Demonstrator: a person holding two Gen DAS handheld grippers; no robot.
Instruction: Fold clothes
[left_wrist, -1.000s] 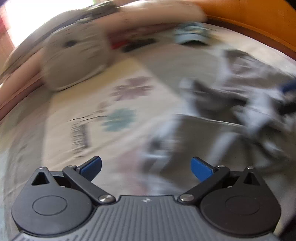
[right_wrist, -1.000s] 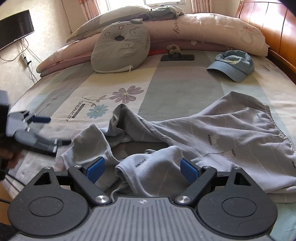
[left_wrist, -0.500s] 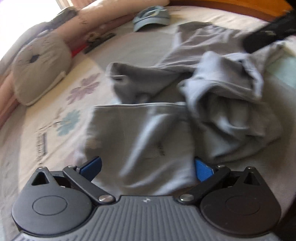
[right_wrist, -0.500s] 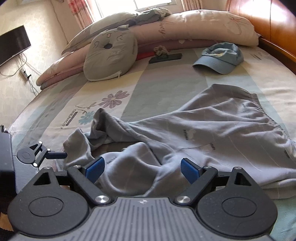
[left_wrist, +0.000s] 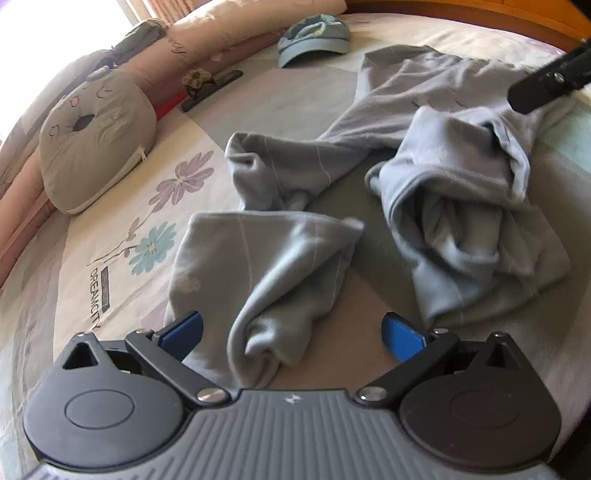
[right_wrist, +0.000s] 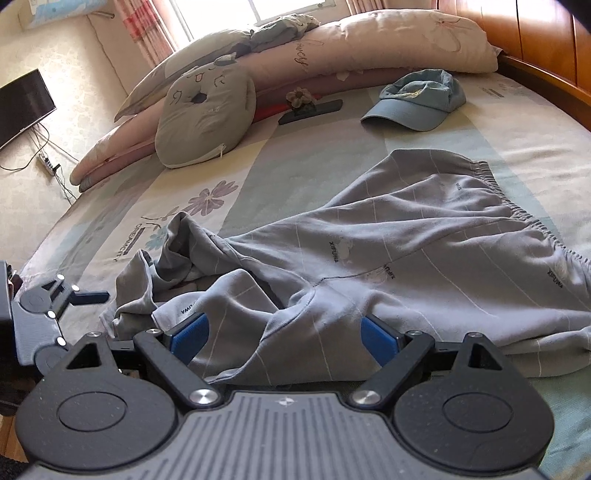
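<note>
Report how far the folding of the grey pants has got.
Done: nothing folded yet; the grey pants lie crumpled on the bed, legs bunched. In hand: the left hand-held gripper and the right hand-held gripper are both open, each with a pant leg end between its fingers. Left: grasp, straighten, fold.

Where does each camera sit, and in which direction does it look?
Left wrist: sits on the left gripper, low over the bed, facing the crumpled grey trousers; its blue-padded jaws stand open around a leg end; the right gripper's black tip shows at upper right.
Right wrist: sits on the right gripper, facing the window and pillows; jaws open over the trousers; the left gripper shows at left.
Shared: the trousers, light blue cap, grey round cushion.
</note>
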